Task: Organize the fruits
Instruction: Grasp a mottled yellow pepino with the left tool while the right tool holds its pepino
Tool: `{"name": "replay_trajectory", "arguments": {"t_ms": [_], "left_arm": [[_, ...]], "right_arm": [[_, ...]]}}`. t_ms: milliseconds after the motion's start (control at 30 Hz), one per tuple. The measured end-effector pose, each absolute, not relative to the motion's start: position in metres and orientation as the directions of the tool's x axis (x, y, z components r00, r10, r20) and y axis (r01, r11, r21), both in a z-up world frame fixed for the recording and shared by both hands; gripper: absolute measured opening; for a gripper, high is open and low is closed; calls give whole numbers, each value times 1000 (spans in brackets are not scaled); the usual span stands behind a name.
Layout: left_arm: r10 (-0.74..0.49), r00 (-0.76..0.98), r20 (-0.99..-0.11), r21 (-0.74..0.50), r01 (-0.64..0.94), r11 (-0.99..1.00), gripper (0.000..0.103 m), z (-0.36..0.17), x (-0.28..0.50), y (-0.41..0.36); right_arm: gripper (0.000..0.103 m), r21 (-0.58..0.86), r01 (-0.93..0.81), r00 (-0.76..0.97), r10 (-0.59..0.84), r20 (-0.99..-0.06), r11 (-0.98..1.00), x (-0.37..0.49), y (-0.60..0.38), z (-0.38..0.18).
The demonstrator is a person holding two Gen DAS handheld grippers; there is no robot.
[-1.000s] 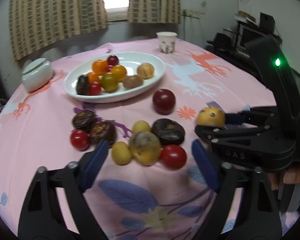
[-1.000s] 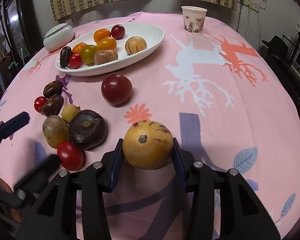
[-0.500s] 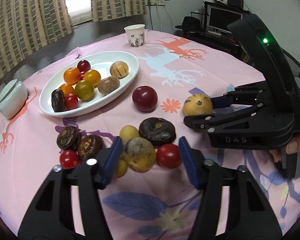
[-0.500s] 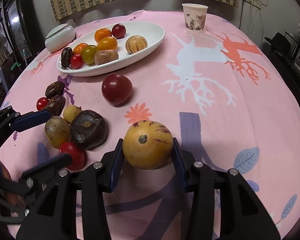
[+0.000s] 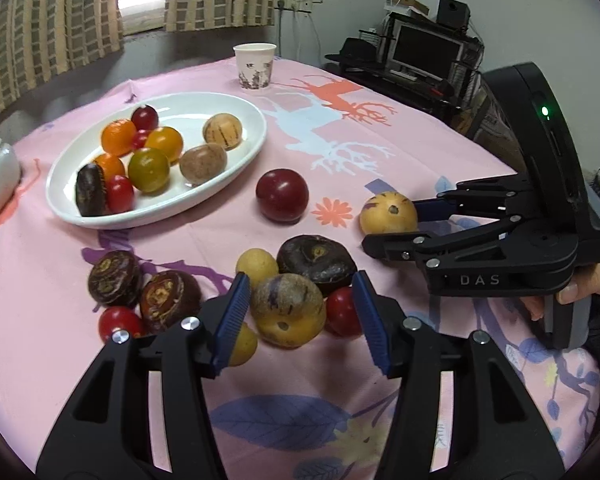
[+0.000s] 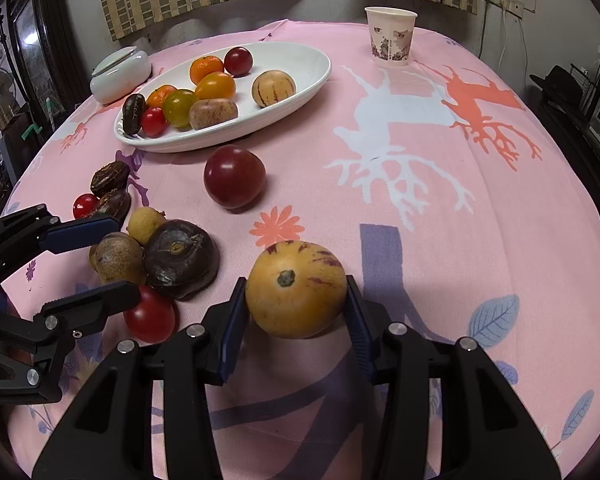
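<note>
Left wrist view: left tongs (image 5: pixel 300 312) astride the mottled yellow fruit (image 5: pixel 288 310) on the table (image 5: pixel 400 152), jaws opening, pads not yet pressing. Crowded by the red tomato (image 5: pixel 342 312); likely nudged and rolled off.

Right wrist view: right tongs (image 6: pixel 296 312) clamped on the striped yellow fruit (image 6: pixel 296 288), short of the dish (image 6: pixel 300 80); liable to slip if squeezed loosely.
</note>
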State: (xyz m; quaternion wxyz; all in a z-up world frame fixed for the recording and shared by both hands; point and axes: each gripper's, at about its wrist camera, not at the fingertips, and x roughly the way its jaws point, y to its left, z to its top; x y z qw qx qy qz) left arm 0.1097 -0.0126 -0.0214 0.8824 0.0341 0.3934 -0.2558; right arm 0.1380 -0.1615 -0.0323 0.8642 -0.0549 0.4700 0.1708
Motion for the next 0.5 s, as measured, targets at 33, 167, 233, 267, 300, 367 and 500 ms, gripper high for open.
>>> {"name": "replay_trajectory", "arguments": {"t_ms": [33, 167, 233, 267, 300, 367, 500], "left_arm": [[-469, 522, -712, -209, 481, 852, 64, -25, 115, -7], [-499, 509, -702, -208, 523, 827, 64, -28, 105, -13], [-477, 511, -715, -150, 554, 819, 63, -28, 96, -22], [-474, 511, -718, -146, 555, 819, 63, -27, 93, -24], [-479, 506, -718, -154, 556, 817, 62, -27, 90, -24], [-492, 490, -720, -177, 555, 813, 59, -25, 84, -23], [-452, 507, -734, -169, 509, 844, 37, -27, 77, -21]], "right_arm": [[47, 67, -347, 499, 244, -831, 936, 138, -162, -32], [47, 70, -347, 497, 246, -832, 935, 138, -162, -32], [47, 75, -346, 495, 250, -832, 935, 138, -162, -32], [47, 77, -345, 494, 251, -833, 935, 138, -162, -32], [47, 74, -347, 494, 249, -833, 935, 138, -162, -32], [47, 76, -345, 494, 250, -833, 935, 138, -162, -32], [47, 72, -347, 495, 248, -833, 935, 139, -162, -32]]}}
